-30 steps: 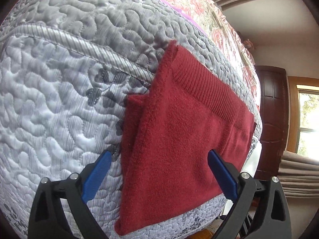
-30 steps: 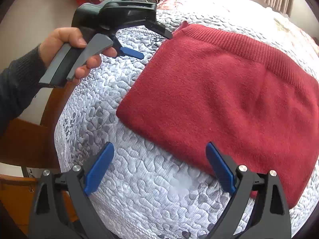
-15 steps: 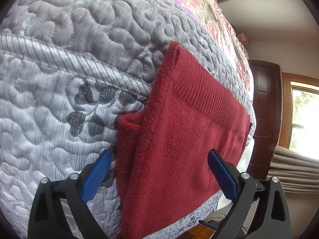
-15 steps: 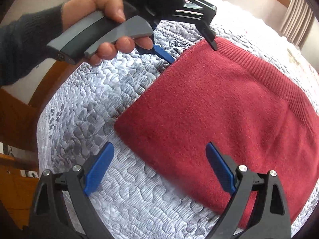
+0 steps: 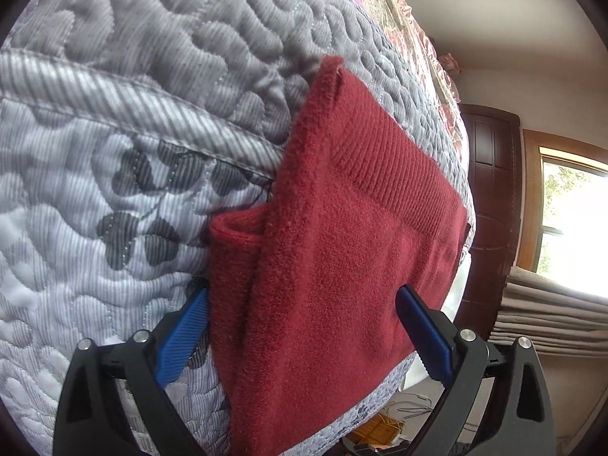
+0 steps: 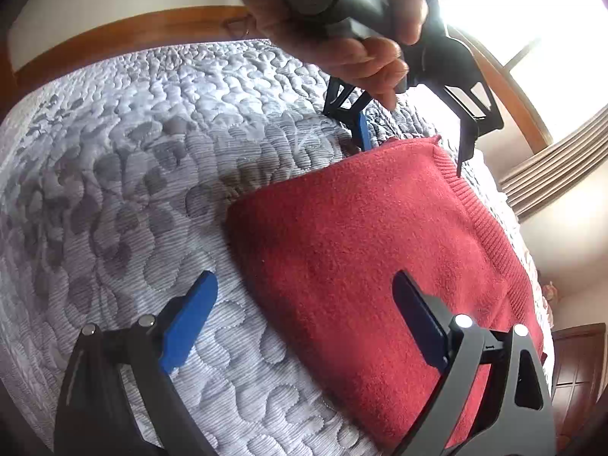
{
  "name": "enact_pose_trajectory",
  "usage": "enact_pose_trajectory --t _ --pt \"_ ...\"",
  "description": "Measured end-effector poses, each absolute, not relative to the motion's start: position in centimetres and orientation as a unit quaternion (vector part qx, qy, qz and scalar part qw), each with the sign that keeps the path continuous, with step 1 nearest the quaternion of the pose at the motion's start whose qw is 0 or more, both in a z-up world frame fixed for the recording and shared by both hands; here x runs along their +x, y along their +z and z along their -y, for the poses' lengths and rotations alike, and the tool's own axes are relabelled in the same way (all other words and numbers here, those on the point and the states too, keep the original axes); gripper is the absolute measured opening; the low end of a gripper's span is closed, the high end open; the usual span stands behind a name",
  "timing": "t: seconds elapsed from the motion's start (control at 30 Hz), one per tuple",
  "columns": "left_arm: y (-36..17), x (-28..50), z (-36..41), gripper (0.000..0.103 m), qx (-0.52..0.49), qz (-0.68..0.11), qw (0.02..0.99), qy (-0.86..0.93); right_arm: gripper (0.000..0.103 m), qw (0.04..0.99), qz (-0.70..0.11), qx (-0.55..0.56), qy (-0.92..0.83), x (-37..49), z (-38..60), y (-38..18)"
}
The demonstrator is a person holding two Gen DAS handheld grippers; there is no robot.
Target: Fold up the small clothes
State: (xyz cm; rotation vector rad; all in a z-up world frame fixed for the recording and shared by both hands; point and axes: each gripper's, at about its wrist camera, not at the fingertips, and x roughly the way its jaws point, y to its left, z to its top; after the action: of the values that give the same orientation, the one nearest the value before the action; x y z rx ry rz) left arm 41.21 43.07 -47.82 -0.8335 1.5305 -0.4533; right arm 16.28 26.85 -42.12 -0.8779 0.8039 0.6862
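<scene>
The left gripper [image 5: 302, 326] is wide open, tipped down over one corner of the one red knit garment [image 5: 342, 266], with one blue finger [image 5: 184, 336] on the grey quilted bedcover [image 5: 114, 152] just beside the folded side edge and the other on the red cloth. The right gripper [image 6: 304, 319] is wide open too, low over the near edge of the garment [image 6: 361, 258], one finger over the quilt [image 6: 133, 190] and one over the cloth. In the right view a hand [image 6: 364, 53] holds the left gripper [image 6: 414, 144] up at the far corner, near the ribbed hem, and lots of bare quilt lies to the left.
</scene>
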Motion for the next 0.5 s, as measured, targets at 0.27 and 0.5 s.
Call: enact_pose_trajectory --t 0.27,0.5 --pt "-48.8 42.2 -43.5 0.097 -0.384 -0.660 0.617 -0.192 0.091 0.786 -0.354 -0.415 0.291 18.2 -29.1 -43.7" --pt "-48.8 42.6 -42.9 0.088 -0.361 -0.658 0.633 -0.192 0.091 0.795 -0.344 -0.421 0.270 19.4 -30.3 -44.4"
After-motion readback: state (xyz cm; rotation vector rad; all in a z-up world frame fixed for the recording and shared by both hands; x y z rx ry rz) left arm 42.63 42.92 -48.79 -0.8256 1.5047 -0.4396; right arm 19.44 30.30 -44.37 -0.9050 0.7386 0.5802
